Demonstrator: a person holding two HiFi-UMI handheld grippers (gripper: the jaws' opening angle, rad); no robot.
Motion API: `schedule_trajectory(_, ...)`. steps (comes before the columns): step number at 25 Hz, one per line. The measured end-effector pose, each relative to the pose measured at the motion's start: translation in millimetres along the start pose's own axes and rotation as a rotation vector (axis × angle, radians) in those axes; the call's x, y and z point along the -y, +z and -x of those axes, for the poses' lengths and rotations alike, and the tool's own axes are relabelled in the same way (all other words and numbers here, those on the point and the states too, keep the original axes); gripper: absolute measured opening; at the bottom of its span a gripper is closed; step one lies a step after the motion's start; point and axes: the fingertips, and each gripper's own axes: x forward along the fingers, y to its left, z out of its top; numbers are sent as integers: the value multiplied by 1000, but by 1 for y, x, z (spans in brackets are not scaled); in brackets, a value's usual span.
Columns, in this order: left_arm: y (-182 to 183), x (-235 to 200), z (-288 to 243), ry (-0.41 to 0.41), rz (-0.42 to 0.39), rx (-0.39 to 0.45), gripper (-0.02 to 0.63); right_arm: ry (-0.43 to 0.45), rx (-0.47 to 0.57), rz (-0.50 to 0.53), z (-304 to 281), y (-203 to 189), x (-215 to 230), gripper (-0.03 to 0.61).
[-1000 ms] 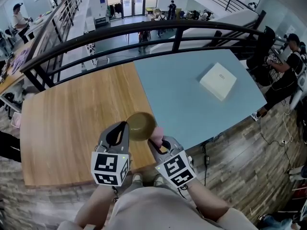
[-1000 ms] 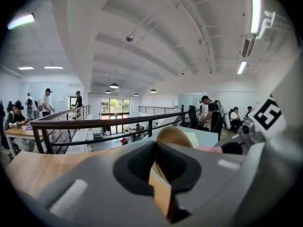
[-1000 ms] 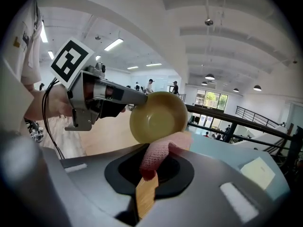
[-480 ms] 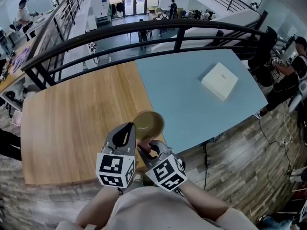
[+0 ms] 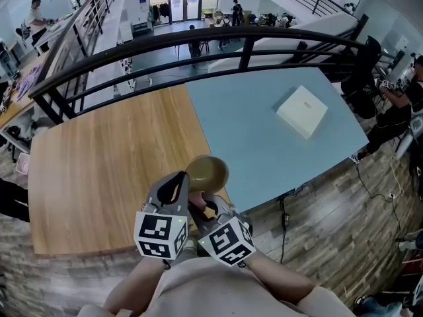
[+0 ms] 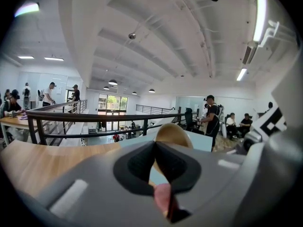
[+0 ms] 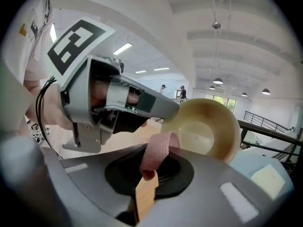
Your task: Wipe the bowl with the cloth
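Tan round bowl (image 5: pixel 206 172) clamped at its rim in my left gripper (image 5: pixel 180 180); right gripper (image 7: pixel 150 176) shut tight on the pink cloth strip (image 7: pixel 158 155), just beside the bowl.

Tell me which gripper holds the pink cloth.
The right gripper: the pink cloth is pinched in its fingers, while the left gripper clamps the bowl.

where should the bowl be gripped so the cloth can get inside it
Take the bowl by its thin rim, from the near side, as the left gripper does: the wall is narrow enough for the jaws, and the tilted hollow faces the cloth in the right gripper.
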Motion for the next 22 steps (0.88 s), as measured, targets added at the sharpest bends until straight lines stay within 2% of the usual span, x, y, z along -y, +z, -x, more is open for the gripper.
schedule_trajectory(11,1,-27,4,41,28,-5,6,-93,-32,-61,19,-19,46,20)
schedule_trajectory(18,-8,-30,7,38,-3,-37,6,-189,-10,-104,36,-15,83,20)
schedule_trajectory(22,-16,-18,5,15,-43,-55,6,-237,30,-122,47,-7,98,20)
